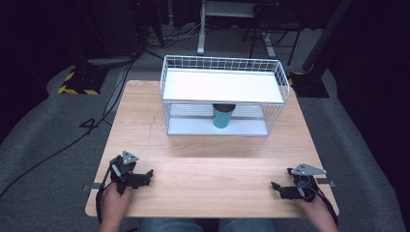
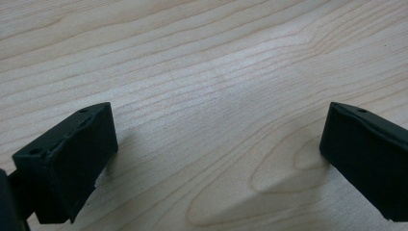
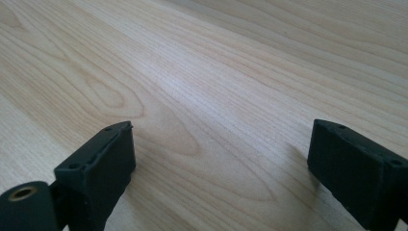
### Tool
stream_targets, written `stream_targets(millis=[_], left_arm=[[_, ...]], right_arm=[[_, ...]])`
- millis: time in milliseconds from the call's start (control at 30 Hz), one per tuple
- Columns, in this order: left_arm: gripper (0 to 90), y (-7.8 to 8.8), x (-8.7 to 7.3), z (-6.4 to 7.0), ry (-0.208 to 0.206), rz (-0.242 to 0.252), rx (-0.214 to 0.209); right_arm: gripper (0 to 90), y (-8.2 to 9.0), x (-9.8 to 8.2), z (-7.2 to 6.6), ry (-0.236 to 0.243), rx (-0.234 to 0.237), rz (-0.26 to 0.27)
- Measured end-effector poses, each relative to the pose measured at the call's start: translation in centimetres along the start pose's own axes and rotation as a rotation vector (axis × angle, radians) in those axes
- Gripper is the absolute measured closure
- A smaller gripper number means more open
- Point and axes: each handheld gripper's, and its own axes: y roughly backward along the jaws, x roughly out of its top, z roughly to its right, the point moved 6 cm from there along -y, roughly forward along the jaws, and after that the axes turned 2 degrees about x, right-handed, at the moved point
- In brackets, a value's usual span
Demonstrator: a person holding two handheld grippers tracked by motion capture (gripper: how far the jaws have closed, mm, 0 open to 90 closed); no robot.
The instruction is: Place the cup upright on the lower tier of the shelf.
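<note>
A teal cup (image 1: 223, 116) stands on the lower shelf of the wire rack (image 1: 285, 82), mid-tabletop (image 1: 208, 169). Nearer than the rack, left gripper (image 1: 145, 175) and right gripper (image 1: 276, 187) rest at the tabletop's near corners, jaws wide apart, empty.

Two black grippers, left (image 1: 145, 175) and right (image 1: 276, 186), each with grey triangular plate, trailing black cable, blocky screw-holed jaws; hands bare.
</note>
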Motion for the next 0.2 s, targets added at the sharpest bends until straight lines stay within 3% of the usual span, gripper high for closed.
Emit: stream_targets(millis=[200], left_arm=[[0.1,0.0,0.0,0.0,0.0,0.0,0.0]], right_arm=[[9.7,0.05,-0.05,0.07,0.012,0.012,0.001]])
